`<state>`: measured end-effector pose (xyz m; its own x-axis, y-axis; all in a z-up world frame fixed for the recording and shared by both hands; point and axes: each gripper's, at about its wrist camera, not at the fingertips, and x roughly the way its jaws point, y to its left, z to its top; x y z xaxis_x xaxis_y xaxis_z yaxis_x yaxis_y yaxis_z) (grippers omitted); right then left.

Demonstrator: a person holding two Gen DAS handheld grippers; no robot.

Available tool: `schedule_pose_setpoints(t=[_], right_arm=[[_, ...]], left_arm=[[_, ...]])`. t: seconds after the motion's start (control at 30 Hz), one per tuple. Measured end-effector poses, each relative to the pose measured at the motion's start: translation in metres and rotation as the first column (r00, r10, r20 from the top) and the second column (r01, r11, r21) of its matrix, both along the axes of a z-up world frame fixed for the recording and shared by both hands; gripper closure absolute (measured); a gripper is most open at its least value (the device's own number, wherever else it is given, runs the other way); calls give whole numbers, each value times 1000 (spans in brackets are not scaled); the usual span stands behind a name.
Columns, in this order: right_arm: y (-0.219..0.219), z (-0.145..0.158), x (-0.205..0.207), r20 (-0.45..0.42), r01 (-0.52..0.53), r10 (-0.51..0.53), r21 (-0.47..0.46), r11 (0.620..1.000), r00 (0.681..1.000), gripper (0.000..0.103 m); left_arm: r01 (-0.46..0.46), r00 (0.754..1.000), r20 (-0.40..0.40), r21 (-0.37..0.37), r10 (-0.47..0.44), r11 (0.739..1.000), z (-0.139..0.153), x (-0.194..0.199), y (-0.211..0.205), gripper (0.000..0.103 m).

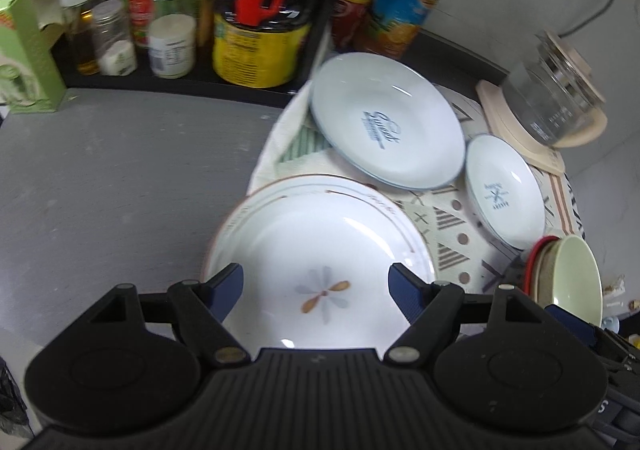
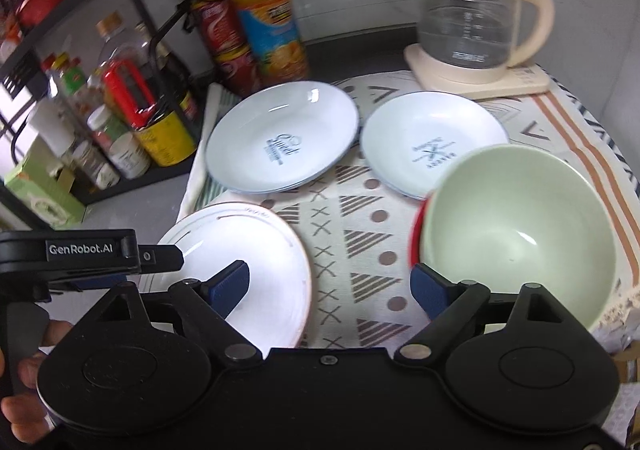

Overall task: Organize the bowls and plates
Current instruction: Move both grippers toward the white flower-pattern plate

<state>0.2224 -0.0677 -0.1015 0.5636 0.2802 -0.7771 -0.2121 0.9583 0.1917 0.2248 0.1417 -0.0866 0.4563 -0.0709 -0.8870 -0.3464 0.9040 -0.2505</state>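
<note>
Countertop bottles [image 2: 260, 18] and kettle [image 2: 472, 10] seemingly crowd plates [image 2: 280, 138].

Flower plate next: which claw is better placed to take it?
Left, probably. The left claw hangs open right over the flower plate, fingers either side of its middle. The right claw is open over the cloth between that plate and the green bowl, holding nothing.

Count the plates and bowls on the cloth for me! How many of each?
Plates: 3 – flower plate, big blue-rimmed plate, small blue-rimmed plate
Bowls: at least 2 – green bowl nested in a red-rimmed one; more may be hidden
Total: at least 5
</note>
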Motion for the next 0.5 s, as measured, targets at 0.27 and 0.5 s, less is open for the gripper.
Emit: schedule_pose_setpoints(t=[0.27, 0.5], right_arm=[[35, -3, 9, -8, -90, 90, -25, 996, 996, 13], [56, -8, 19, -24, -148, 147, -34, 988, 989, 13]], left_arm=[[-82, 997, -7, 15, 82, 997, -1, -17, 29, 25], [-135, 991, -18, 31, 136, 990, -4, -24, 45, 25]])
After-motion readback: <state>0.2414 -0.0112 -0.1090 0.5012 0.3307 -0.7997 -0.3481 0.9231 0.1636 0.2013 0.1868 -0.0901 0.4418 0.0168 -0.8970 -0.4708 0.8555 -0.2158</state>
